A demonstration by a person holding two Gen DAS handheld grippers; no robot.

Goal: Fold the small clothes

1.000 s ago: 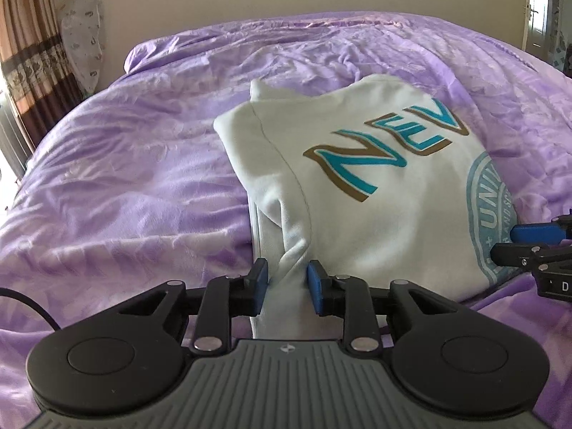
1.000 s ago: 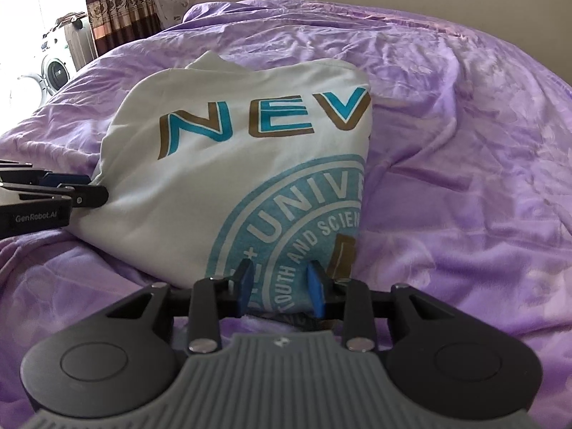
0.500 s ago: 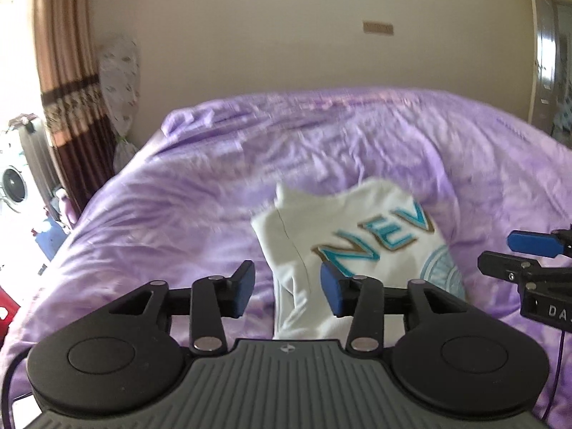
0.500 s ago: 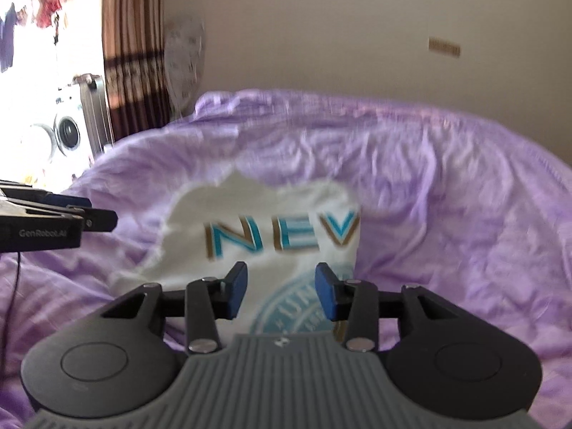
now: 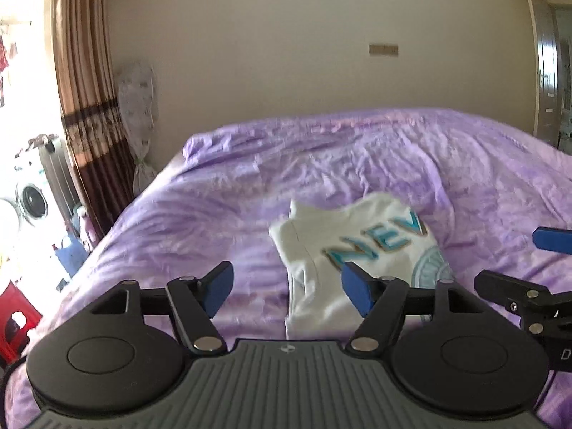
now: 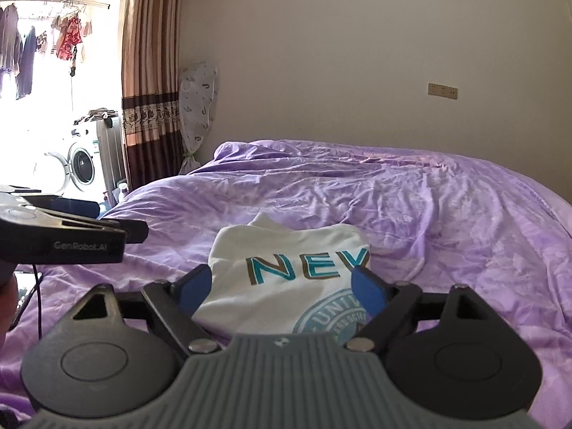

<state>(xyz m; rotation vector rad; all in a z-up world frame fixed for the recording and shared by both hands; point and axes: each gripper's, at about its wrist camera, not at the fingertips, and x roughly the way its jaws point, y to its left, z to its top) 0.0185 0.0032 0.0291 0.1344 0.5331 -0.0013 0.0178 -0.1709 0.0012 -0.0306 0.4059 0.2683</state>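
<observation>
A folded white shirt [image 5: 357,250] [image 6: 286,279] with teal "NEV" lettering and a round teal print lies flat on the purple bedspread [image 5: 214,214] [image 6: 447,214]. My left gripper [image 5: 287,287] hovers above and short of the shirt's left edge; its jaws are opening wide and hold nothing. My right gripper [image 6: 282,291] hangs above the shirt's near edge, its jaws also opening, with nothing between the blue pads. Each gripper shows at the side of the other's view: the right gripper [image 5: 529,268] and the left gripper [image 6: 71,236].
The bed fills the middle of both views and runs back to a beige wall. At the left stand a striped curtain [image 6: 150,82], a covered fan [image 6: 198,107], a washing machine [image 6: 80,168] and a red stool [image 5: 14,321]. A cable [image 6: 37,296] trails over the bedspread.
Both grippers let go of the shirt's near edge, opened wide and rose up and back from it. The shirt now lies flat and looks smaller and farther off.
</observation>
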